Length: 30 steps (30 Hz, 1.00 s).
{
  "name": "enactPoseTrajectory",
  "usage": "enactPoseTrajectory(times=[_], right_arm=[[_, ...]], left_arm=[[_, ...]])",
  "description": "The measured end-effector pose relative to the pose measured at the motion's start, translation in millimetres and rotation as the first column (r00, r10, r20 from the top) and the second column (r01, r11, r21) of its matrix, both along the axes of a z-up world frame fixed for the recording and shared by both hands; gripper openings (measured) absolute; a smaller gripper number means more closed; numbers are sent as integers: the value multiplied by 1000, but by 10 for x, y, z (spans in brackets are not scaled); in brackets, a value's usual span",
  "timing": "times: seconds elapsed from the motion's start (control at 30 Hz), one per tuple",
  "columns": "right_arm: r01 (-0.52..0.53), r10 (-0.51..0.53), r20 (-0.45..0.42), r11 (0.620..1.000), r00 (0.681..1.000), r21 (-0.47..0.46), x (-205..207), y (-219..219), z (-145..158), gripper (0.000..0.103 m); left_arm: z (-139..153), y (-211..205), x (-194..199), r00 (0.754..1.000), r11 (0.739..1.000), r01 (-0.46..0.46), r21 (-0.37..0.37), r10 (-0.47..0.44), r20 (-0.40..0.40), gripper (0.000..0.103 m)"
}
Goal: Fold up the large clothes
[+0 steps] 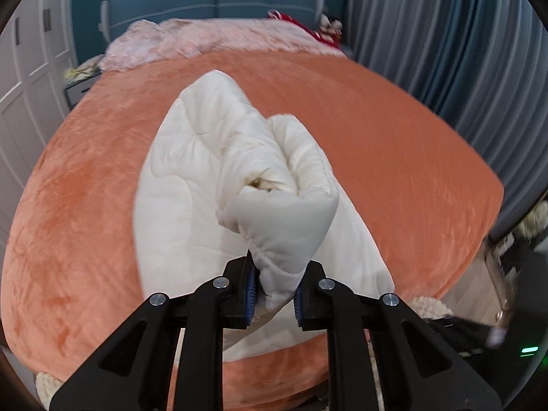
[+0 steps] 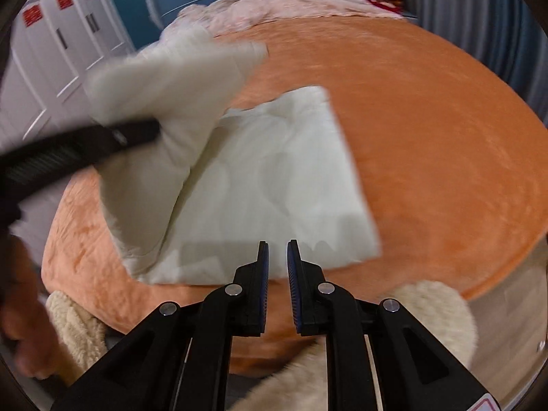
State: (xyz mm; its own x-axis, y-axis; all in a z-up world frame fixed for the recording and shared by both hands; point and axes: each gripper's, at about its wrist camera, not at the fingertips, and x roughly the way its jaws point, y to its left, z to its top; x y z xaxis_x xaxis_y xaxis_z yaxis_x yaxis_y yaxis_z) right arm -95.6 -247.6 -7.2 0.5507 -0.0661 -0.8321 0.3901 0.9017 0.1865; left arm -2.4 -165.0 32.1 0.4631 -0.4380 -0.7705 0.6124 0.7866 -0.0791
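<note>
Left gripper (image 1: 273,286) clamped on bunched edge of white garment (image 1: 191,178), lifted off orange bed (image 1: 394,157); rest of garment lies flat mid-bed. Right gripper (image 2: 277,263) empty, jaws slightly apart, hovering over near hem. Carry fold across, align edges before release, pin lower layer with right to prevent dragging.

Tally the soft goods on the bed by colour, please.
White: 1, padded garment, held by the left gripper
Orange: 1, bed cover
Pink: 1, blanket
Red: 1, item by the headboard
Total: 4
</note>
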Motion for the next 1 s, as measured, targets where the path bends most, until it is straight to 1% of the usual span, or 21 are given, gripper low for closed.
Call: enactPoseTrajectory(times=[0.07,0.17,0.3,0.4,0.43,0.47,0.5,0.53,0.57,0.6,0.63,0.67,0.7,0.77,0.8,0.87,0.9,0.97,1.0], right_arm=[[22,-22,4,1000,1000,-8,-88,-97,32,15],[47,-47,2,999,999,-14,-152,-187,51,15],[60,-60,4,998,998,-1,-186,-292,60,15],[59,-59,6,998,998,0,-210,-307,47,15],[57,-57,8,998,998,1,-203,-317,61,15],[52,-52,18,999,999,-1,-193,-317,98,19],[49,-49,27,999,998,-6,-203,-290,150,28],[46,-45,47,999,998,-20,-195,-287,225,33],[43,-41,62,999,997,-28,-186,-305,284,41],[39,-35,81,998,996,-40,-161,-282,368,44],[27,-22,106,998,994,-49,-126,-278,470,47],[15,-9,123,999,992,-46,-100,-272,527,54],[-3,9,147,999,989,-37,-45,-265,606,59],[-32,37,175,999,984,-32,78,-243,695,65],[-48,54,176,998,983,-36,163,-220,718,66],[-84,90,167,996,982,-42,367,-164,694,67],[-97,101,160,995,982,-37,453,-140,666,67],[-137,134,131,991,982,10,681,-94,533,67],[-149,145,131,988,981,25,741,-75,495,67]], left_arm=[[-118,-154,-38,1000,999,18,34,-17,-13,16],[-245,-221,-139,1000,997,26,68,-25,-17,16],[-286,-277,-188,1000,996,26,91,-25,-14,17],[-286,-289,-207,1000,994,26,106,-25,-10,22],[-279,-301,-220,1000,994,25,108,-25,-3,28],[-254,-290,-240,1000,994,23,109,-24,7,34],[-205,-252,-277,999,994,24,105,-27,23,47],[-149,-191,-317,999,995,25,97,-29,37,62],[-97,-116,-347,998,996,21,85,-25,49,67],[-58,-50,-366,998,997,11,77,-15,58,73],[-31,30,-367,998,997,-2,72,-2,58,75],[-15,166,-350,999,998,-19,63,17,43,79],[-21,248,-336,999,998,-33,58,31,34,81],[-101,497,-287,997,995,-80,66,80,5,81],[-151,577,-267,995,992,-95,78,95,-5,81],[-286,724,-217,990,985,-134,111,138,-29,81],[-400,805,-180,986,981,-149,128,158,-60,81],[-566,876,-134,980,976,-157,151,173,-98,81],[-630,899,-118,978,973,-162,166,181,-104,81]])
